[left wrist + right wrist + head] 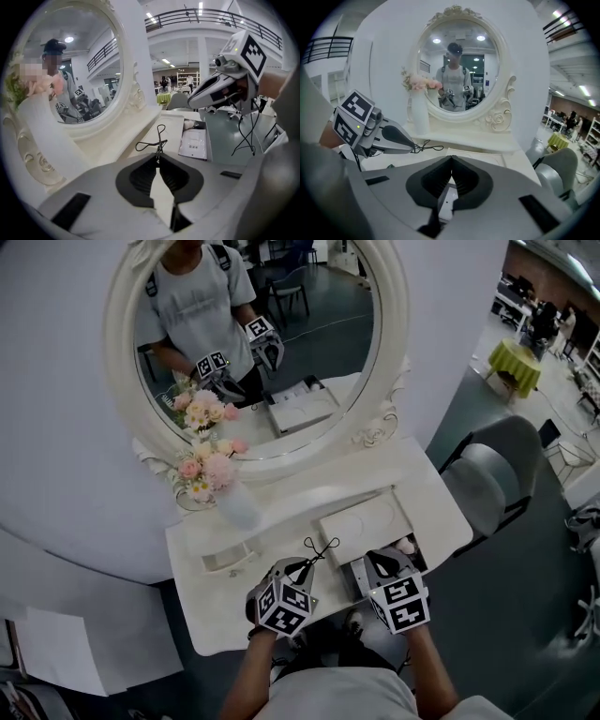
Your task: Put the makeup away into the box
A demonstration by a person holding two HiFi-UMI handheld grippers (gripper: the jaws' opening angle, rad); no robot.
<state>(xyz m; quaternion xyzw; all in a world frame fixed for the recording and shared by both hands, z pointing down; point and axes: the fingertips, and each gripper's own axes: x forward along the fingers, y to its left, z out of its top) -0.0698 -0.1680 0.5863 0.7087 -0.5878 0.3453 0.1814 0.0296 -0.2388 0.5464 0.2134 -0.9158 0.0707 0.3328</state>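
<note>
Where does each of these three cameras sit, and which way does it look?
Head view: on the person's head, looking steeply down at table and mirror; shows forearms, left gripper, right gripper.
Left gripper view: on the left gripper, looking along its jaws, shut on a curler; the right gripper shows at right.
Right gripper view: on the right gripper, looking along its shut, empty jaws toward the mirror; the left gripper shows at left.
Shared: all three show the mirror and the person's reflection.
</note>
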